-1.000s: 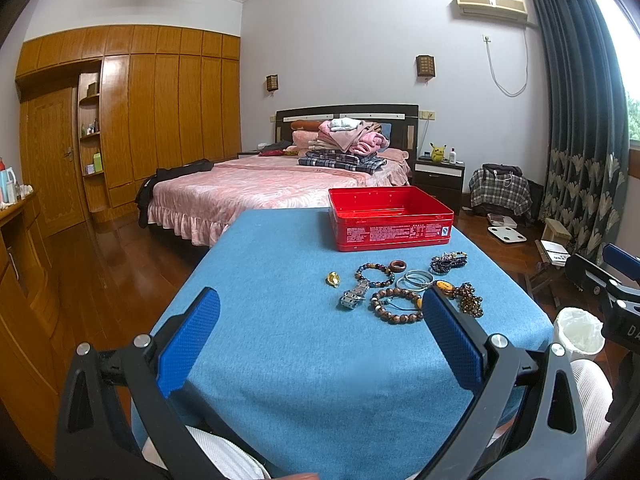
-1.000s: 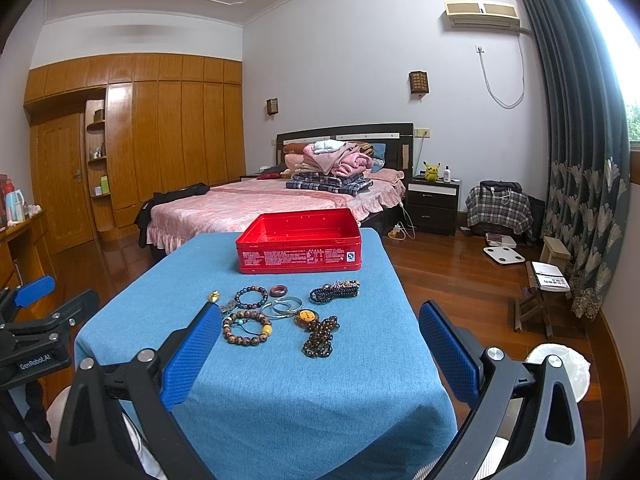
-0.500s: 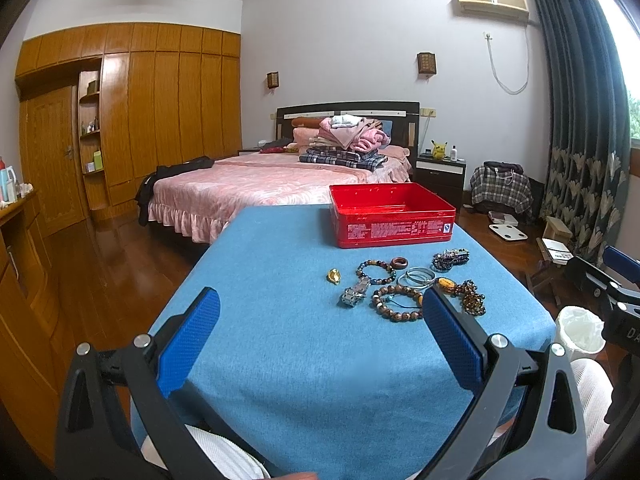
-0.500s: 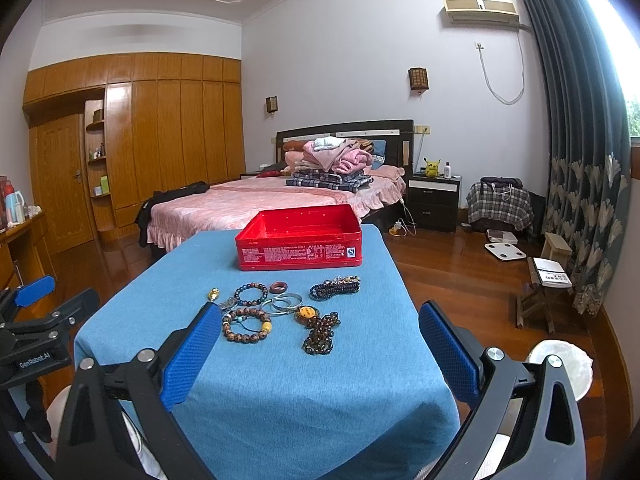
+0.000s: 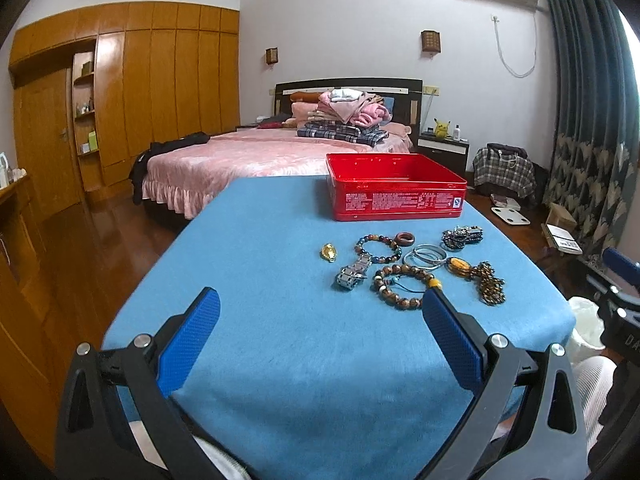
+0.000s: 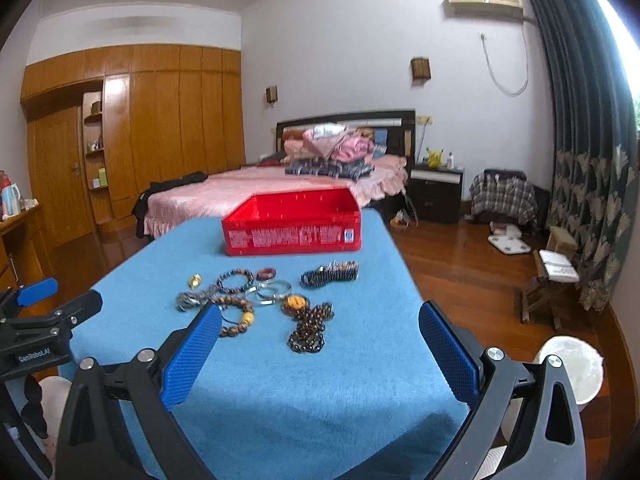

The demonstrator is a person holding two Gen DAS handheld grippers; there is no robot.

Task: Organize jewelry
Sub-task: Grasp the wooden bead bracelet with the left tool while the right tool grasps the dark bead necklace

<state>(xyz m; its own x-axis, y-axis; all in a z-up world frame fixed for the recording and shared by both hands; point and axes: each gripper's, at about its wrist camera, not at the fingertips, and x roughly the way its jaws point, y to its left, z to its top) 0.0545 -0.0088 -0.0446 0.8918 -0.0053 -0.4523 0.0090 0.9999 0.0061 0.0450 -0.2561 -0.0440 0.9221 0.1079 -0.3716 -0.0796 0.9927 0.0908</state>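
An open red tin box [image 5: 396, 190] [image 6: 292, 226] stands at the far end of the blue-covered table [image 5: 280, 320] [image 6: 360, 360]. In front of it lies a cluster of jewelry: a gold charm [image 5: 329, 252], a dark bead bracelet [image 5: 378, 247], a brown ring [image 5: 404, 238], a metal watch [image 5: 352, 274], silver bangles [image 5: 426, 256], a wooden bead bracelet [image 5: 402, 290], an amber pendant necklace [image 5: 480, 276] [image 6: 310, 326] and a dark chain bracelet [image 5: 462, 236] [image 6: 329, 274]. My left gripper [image 5: 320, 320] and right gripper [image 6: 320, 328] hover open near the table's front edge, both empty.
A bed [image 5: 260, 152] with piled clothes stands behind the table. A wooden wardrobe [image 5: 120, 100] lines the left wall. Right of the table are a white bin [image 6: 570, 368], a small stool [image 6: 552, 280], a scale on the wood floor and dark curtains [image 5: 592, 100].
Both grippers have moved forward toward the jewelry and the red box, which look larger now. The right view has tilted down and is blurred by motion. Both stay open.
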